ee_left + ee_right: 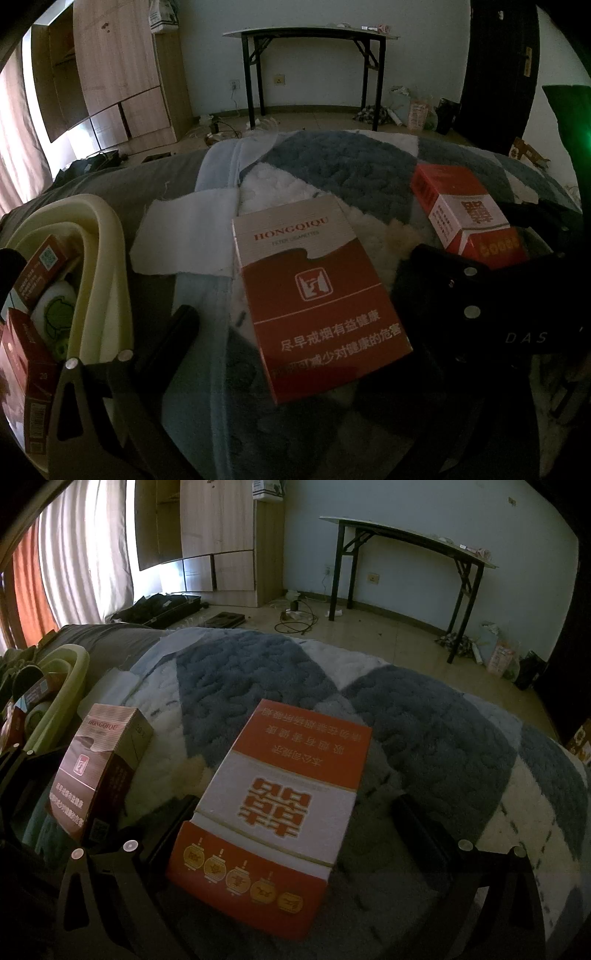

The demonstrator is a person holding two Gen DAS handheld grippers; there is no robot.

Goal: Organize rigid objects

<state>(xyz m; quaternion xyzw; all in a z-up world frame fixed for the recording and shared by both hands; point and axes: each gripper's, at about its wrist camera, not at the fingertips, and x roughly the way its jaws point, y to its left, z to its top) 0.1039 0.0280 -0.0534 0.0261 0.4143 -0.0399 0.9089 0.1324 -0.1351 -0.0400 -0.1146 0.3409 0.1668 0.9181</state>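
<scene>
5 cigarette packs: 2 on the blanket [332,166], the HONGQIQU pack [317,291] and double-happiness pack [273,812]; 3 in 1 basket [107,236].

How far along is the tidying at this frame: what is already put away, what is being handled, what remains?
Done: at least two red packs already sit in the pale green basket. In hand: nothing gripped yet; the left gripper straddles the HONGQIQU pack and the right gripper straddles the orange-and-white pack, jaws open around each, both lying on the blanket. Left: grasp both and move them into the basket.
</scene>
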